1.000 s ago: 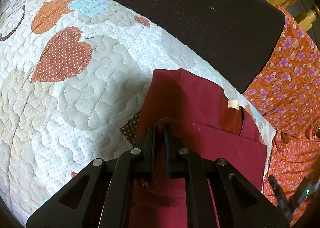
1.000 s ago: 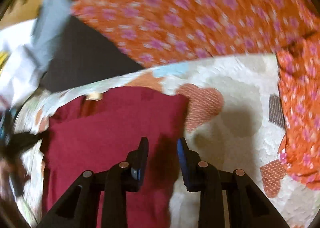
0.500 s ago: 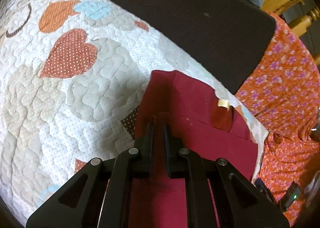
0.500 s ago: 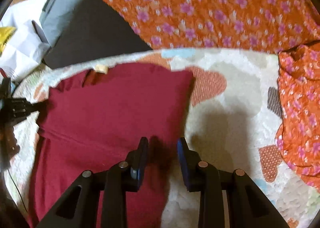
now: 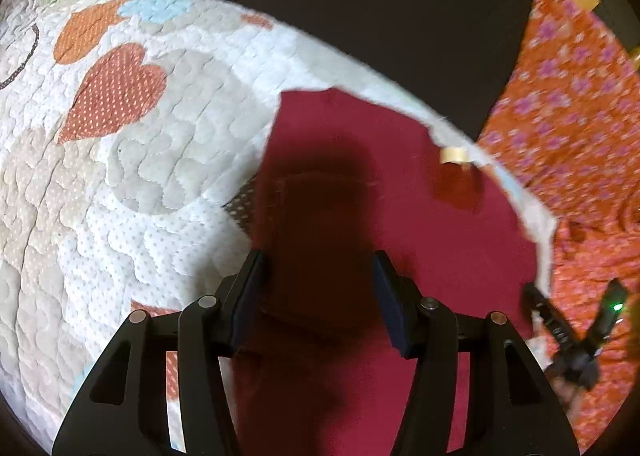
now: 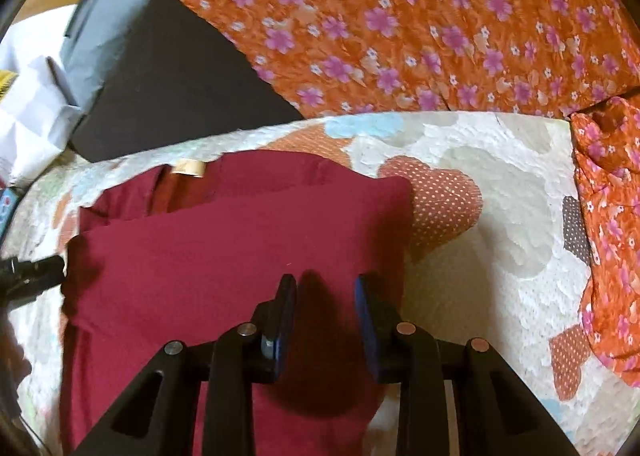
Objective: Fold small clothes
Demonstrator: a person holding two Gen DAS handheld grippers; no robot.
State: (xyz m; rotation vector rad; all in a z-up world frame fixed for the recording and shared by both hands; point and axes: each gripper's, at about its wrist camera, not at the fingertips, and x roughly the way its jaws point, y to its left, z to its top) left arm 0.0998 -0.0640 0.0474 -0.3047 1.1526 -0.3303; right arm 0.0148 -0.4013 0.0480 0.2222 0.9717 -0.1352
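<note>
A dark red garment (image 5: 400, 184) lies flat on the heart-patterned quilt (image 5: 120, 176), with a small beige label (image 5: 453, 155) at its far edge. My left gripper (image 5: 318, 262) is open and empty, just above the garment's left part. In the right wrist view the same red garment (image 6: 224, 256) lies with one layer folded over, its label (image 6: 188, 167) at the far edge. My right gripper (image 6: 325, 284) is open and empty above the garment's right part. The left gripper's tip (image 6: 28, 270) shows at that view's left edge.
A dark grey cushion (image 5: 360, 16) lies at the quilt's far side. Orange flowered cloth (image 6: 400, 16) spreads behind and at the right (image 6: 612, 216). White paper (image 6: 28, 104) sits at the far left. The right gripper (image 5: 568, 332) shows at the left view's right edge.
My left gripper has opened and let go of the red fabric, which now lies flat. My right gripper has moved left over the garment, still open.
</note>
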